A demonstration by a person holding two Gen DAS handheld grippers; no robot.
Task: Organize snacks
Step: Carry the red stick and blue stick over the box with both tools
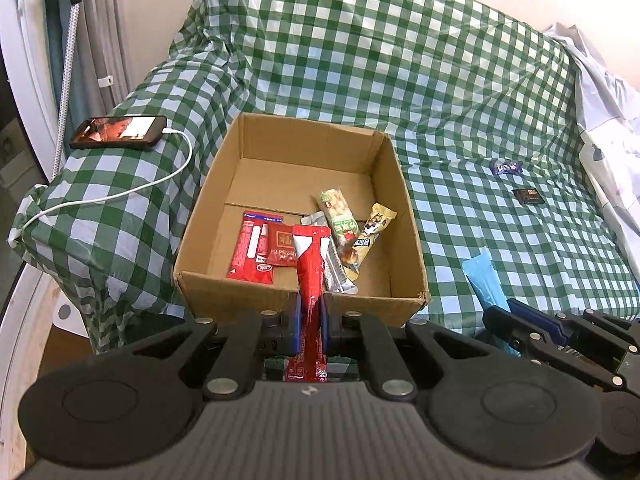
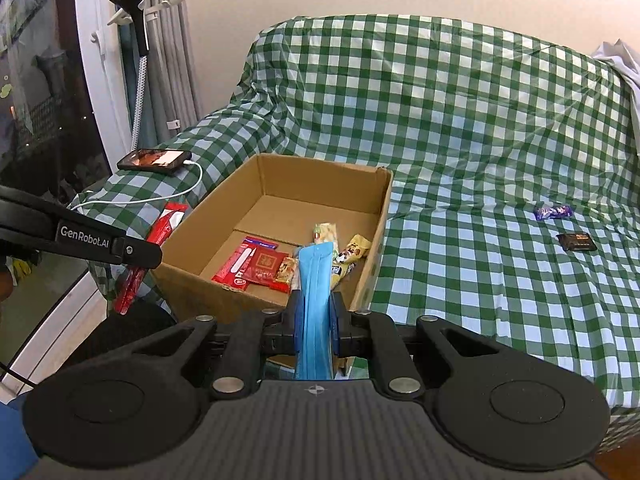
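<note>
Here the left tool (image 1: 310,320) is clamped on a long red snack packet (image 1: 311,264), its blue pads pressed against the packet's sides; the packet's far end reaches forward over the near wall of the cardboard box (image 1: 400,184). The right tool (image 2: 316,322) is closed in the same way on a light blue packet (image 2: 316,280), which stands on edge between the pads and points ahead toward the box. From the right tool's camera, the left tool with its red packet shows off to the left, just beside the box's near left corner.

Just ahead of both tools, the open box sits on a sofa under a green checked cover (image 1: 460,92). Inside lie several snacks, gathered toward the near side: a red sachet strip (image 1: 252,252), a small dark red packet (image 1: 282,245), a green bar (image 1: 340,220) and a yellow bar (image 1: 370,236), the last two lying across one another.

Farther ahead and to the right of the tools, well apart from the box, a purple sweet (image 2: 554,212) and a dark brown sweet (image 2: 578,241) lie near each other on the seat. Ahead to the left, on the covered armrest, lies a phone (image 1: 118,133) with a lit screen and a white cable (image 1: 120,196) plugged into it.
</note>
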